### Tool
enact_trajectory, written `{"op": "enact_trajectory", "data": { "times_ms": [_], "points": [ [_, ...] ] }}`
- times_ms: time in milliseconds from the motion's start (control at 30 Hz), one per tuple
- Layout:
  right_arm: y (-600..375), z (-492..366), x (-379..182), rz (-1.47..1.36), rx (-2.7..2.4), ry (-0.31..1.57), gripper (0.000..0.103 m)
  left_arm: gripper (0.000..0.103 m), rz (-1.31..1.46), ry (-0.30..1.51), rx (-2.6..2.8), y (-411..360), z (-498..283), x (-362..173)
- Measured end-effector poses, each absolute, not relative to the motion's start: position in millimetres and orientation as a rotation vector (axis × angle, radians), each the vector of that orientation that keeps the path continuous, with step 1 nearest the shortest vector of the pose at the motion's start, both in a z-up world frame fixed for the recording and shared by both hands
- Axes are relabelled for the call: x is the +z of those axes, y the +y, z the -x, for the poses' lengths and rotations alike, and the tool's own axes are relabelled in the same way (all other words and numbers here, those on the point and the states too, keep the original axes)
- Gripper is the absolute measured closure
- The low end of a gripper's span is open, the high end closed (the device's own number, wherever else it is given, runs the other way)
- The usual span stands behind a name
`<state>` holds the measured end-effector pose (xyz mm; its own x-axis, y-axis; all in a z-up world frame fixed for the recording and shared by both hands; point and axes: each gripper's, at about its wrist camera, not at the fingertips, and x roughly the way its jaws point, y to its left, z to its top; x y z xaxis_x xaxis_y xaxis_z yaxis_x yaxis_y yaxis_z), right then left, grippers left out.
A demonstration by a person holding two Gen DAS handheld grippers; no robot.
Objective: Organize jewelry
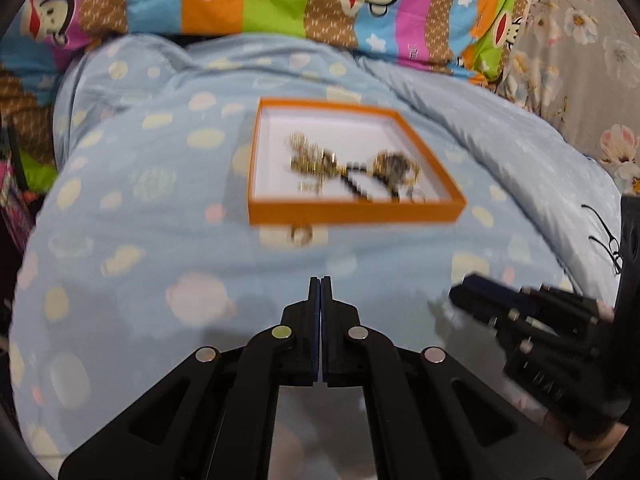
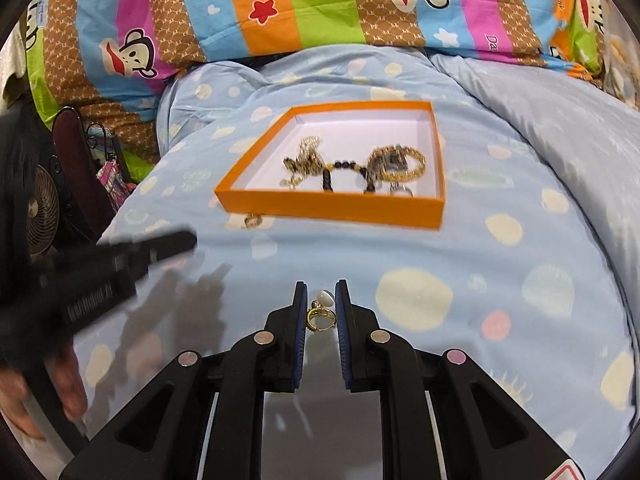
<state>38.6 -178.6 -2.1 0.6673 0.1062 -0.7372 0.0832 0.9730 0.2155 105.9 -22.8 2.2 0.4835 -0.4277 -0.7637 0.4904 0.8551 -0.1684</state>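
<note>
I have a gold ring (image 2: 320, 314) pinched in my right tongs (image 2: 321, 312), above the bed (image 2: 520, 280), near side of the orange tray (image 2: 332, 208). Left tongs (image 1: 320, 320) are clenched, empty. I'd carry it far over the rim, then release low. Another ring (image 2: 253, 221) lies just outside the tray.

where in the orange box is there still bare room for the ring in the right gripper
The far half of the orange box, behind the gold chain, shows bare white floor. The near half is crowded: chain, black beads, gold bangle, silver ring. The right gripper holds the ring.
</note>
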Motion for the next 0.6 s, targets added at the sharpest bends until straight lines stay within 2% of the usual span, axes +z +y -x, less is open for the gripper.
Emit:
{"op": "enact_trajectory", "data": {
  "times_ms": [167, 400, 433, 500, 533, 567, 600],
  "points": [
    [-175.9, -25.2, -11.0, -0.253, 0.007, 0.869, 0.090, 0.103, -0.060, 0.970, -0.553, -16.5, -90.2, -23.4],
    [-171.1, -17.6, -22.0, -0.240, 0.009, 0.893, 0.088, 0.100, -0.073, 0.938, -0.555, -16.7, -77.3, -25.7],
    [-171.9, -16.1, -22.8, -0.240, 0.007, 0.893, 0.088, 0.093, -0.069, 0.937, -0.556, -16.5, -77.0, -25.3],
    [-174.2, -12.2, -21.9, -0.244, -0.001, 0.890, 0.086, 0.071, -0.069, 0.925, -0.541, -14.4, -74.5, -22.5],
    [-175.6, -9.6, -20.9, -0.243, -0.008, 0.887, 0.082, 0.051, -0.075, 0.914, -0.521, -12.9, -73.4, -20.7],
    [-177.9, -6.2, -19.2, -0.242, -0.015, 0.883, 0.080, 0.046, -0.079, 0.894, -0.500, -9.0, -70.8, -17.6],
    [-180.8, -2.8, -17.7, -0.245, -0.024, 0.879, 0.079, 0.046, -0.078, 0.882, -0.496, -5.6, -69.9, -15.3]
  ]
}}
